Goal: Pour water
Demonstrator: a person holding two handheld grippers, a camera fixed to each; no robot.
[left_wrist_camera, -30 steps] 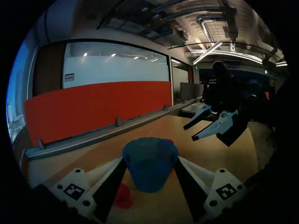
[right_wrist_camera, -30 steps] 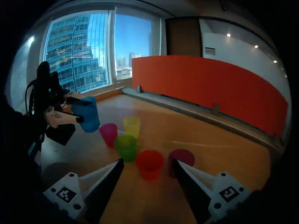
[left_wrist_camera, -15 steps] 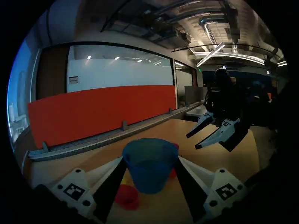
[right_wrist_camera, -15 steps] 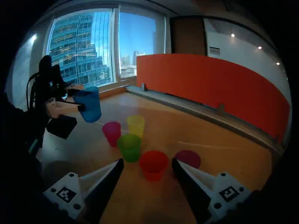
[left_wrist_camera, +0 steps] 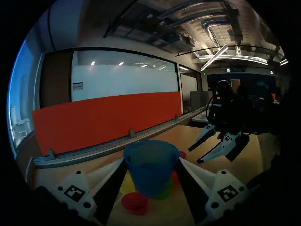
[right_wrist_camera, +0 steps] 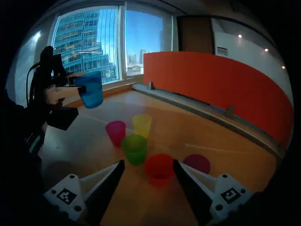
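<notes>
My left gripper (left_wrist_camera: 151,171) is shut on a blue cup (left_wrist_camera: 151,165) holding water, upright and lifted above the table. The right gripper view shows that blue cup (right_wrist_camera: 89,89) held high at the left by the left gripper (right_wrist_camera: 81,89). Below it on the wooden table (right_wrist_camera: 210,143) stand a pink cup (right_wrist_camera: 116,132), a yellow cup (right_wrist_camera: 142,125), a green cup (right_wrist_camera: 134,148), a red cup (right_wrist_camera: 159,169) and a purple cup (right_wrist_camera: 196,162). My right gripper (right_wrist_camera: 147,177) is open just before the red cup; the left gripper view shows the right gripper (left_wrist_camera: 205,145) at the right.
An orange divider panel (right_wrist_camera: 222,83) with a grey rail runs along the table's far side. Large windows (right_wrist_camera: 90,41) lie beyond the table's left end. In the left gripper view a pink cup (left_wrist_camera: 134,202) sits under the blue cup.
The left gripper has lifted the blue cup higher above the cups. The right gripper has drawn back slightly, the cups sitting a little lower in its view.
</notes>
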